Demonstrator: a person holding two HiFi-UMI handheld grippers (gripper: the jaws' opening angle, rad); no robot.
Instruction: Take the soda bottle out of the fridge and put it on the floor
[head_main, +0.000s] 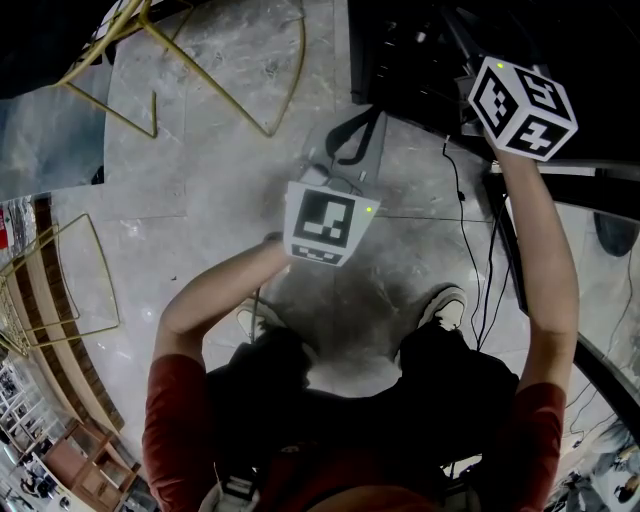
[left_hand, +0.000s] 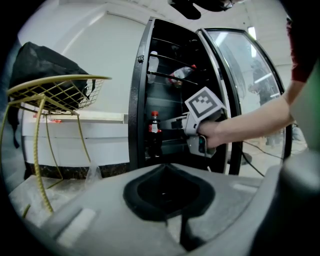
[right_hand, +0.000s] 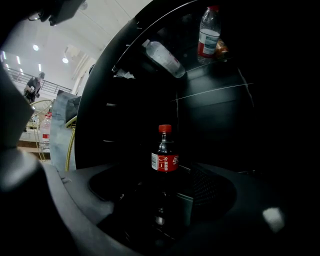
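Note:
A small soda bottle (right_hand: 165, 155) with a red cap and red label stands upright on a shelf inside the dark fridge (left_hand: 136, 100). It also shows in the left gripper view as the soda bottle (left_hand: 154, 131). My right gripper (right_hand: 167, 200) reaches level into the fridge. Its jaws are spread, and the bottle's dark lower body stands in the gap between them, with no pad seen pressing on it. Only its marker cube (head_main: 522, 107) shows in the head view. My left gripper (left_hand: 167, 172) hangs back over the floor, shut and empty, and points at the fridge.
The fridge's glass door (left_hand: 250, 75) stands swung open to the right. Water bottles (right_hand: 209, 32) sit on the upper shelves. A gold wire basket stand (left_hand: 55, 92) with a black bag (left_hand: 40, 60) is at the left. Cables (head_main: 460, 200) run over the marble floor by the person's shoes (head_main: 445, 305).

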